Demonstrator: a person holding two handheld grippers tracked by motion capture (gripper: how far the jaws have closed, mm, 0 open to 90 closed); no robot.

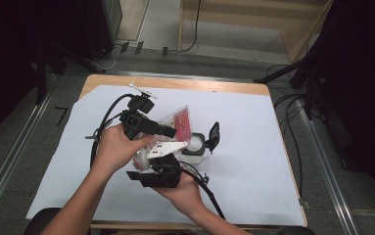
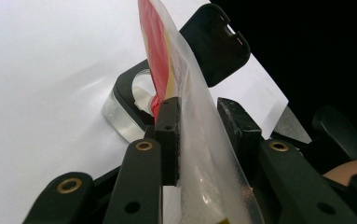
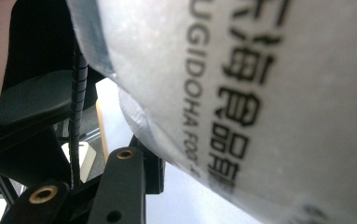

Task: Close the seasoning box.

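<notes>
1. Two hand-held grippers meet near the middle of the high view, over a white sheet (image 1: 253,161) that covers most of a wooden table (image 1: 175,83).
2. Left gripper (image 1: 168,131) sits just left of centre in that view, held by the person's left hand (image 1: 119,147), whose forearm comes up from the bottom left corner.
3. Right gripper (image 1: 148,174) lies directly below it, cradled in the right hand (image 1: 185,191), with a grey three-cornered plate (image 1: 165,148) on top and a cable (image 1: 209,196) trailing toward the bottom edge.
4. Between them is a translucent plastic pouch (image 1: 177,120) with a red panel, held up off the sheet at frame centre.
5. In the left gripper view the pouch (image 2: 199,135) rises edge-on through the middle. Its jaws are part open; the left-hand jaw presses against the film, while the right-hand jaw stands just clear of it.
6. In the right gripper view the pouch (image 3: 260,93) fills the upper right, printed with black lettering. One jaw shows at lower centre, tucked under the film; the other is hidden, so I cannot tell how wide this gripper is open or whether it grips.
7. Just right of the grippers in the high view, a small clear container (image 1: 195,146) with a black flip lid (image 1: 214,136) stands open on the sheet.
</notes>
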